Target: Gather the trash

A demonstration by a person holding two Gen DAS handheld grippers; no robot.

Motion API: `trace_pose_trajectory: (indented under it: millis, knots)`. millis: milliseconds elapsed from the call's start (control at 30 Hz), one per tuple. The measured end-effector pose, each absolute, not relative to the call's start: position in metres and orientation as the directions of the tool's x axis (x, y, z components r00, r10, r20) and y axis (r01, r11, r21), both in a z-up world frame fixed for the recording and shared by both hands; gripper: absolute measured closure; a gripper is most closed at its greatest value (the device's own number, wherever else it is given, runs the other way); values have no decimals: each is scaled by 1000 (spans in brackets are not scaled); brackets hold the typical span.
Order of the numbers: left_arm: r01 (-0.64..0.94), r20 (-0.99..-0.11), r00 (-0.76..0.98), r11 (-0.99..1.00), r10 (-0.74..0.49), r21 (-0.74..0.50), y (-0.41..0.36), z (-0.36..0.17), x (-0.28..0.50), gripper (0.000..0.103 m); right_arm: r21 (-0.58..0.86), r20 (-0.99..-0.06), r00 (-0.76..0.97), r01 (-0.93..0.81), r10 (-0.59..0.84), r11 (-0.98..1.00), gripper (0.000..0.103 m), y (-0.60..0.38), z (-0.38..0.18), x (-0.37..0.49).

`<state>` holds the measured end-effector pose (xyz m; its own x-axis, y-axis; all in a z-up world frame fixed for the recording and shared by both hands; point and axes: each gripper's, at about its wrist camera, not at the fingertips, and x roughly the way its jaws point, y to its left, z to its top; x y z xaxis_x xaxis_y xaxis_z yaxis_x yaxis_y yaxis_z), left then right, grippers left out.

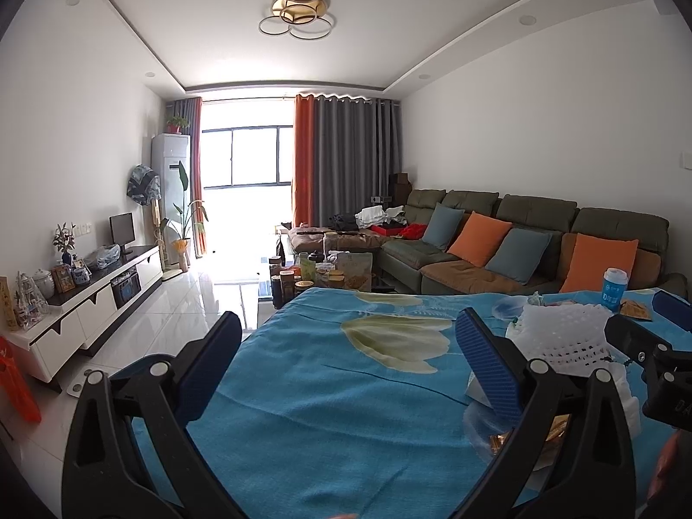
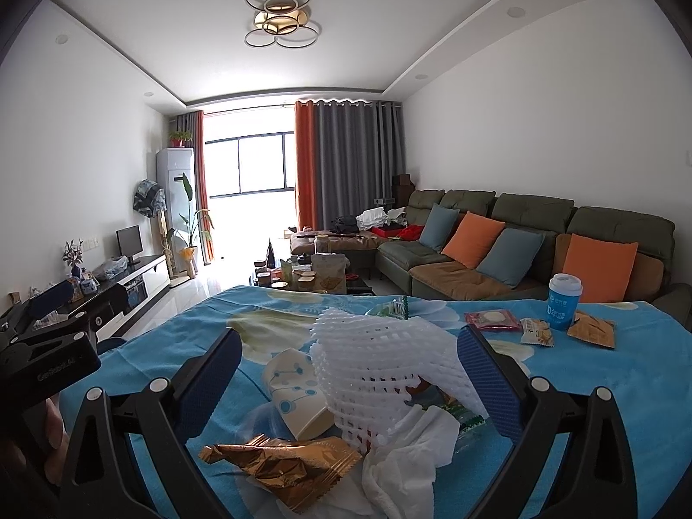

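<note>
A heap of trash lies on the blue flowered cloth [image 2: 216, 315]: white foam fruit net [image 2: 380, 359], a paper cup on its side [image 2: 298, 393], a gold wrapper [image 2: 285, 471] and crumpled white tissue [image 2: 406, 462]. My right gripper [image 2: 350, 372] is open, its jaws either side of the heap. Farther right lie a red snack packet [image 2: 493, 320], a small yellow packet [image 2: 536, 331], a brown packet [image 2: 592, 331] and a blue lidded cup [image 2: 564, 300]. My left gripper [image 1: 346, 350] is open and empty over bare cloth, left of the net [image 1: 562, 333].
A green sofa [image 2: 497, 233] with orange and blue cushions runs along the right wall. A coffee table crowded with jars [image 2: 311, 277] stands beyond the cloth. A white TV cabinet [image 1: 86, 302] lines the left wall. An orange bag [image 1: 15, 385] hangs at far left.
</note>
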<state>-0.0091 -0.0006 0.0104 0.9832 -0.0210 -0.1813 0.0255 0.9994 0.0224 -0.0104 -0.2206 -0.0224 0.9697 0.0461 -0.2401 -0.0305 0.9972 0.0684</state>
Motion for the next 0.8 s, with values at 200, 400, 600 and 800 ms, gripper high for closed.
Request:
trace_pose_trajectory:
  millis: [200,400,600,800]
  knots:
    - [26,-181,983,999,-22,22,-1,7,-8,6,69,-239,970,-29,44,997,7,-222,-22,-10]
    - [28,-176,984,999,-24,20,-2,8,-6,6,72,-237,970,-27,43,997,7,-223,-22,-10]
    - [28,-174,984,999,-24,20,-2,5,-10,6,71,-237,971,-26,42,997,7,-224,-22,-9]
    - [29,-174,984,999,-25,19,-2,6,-9,6,74,-235,971,-23,40,997,7,-224,-20,-9]
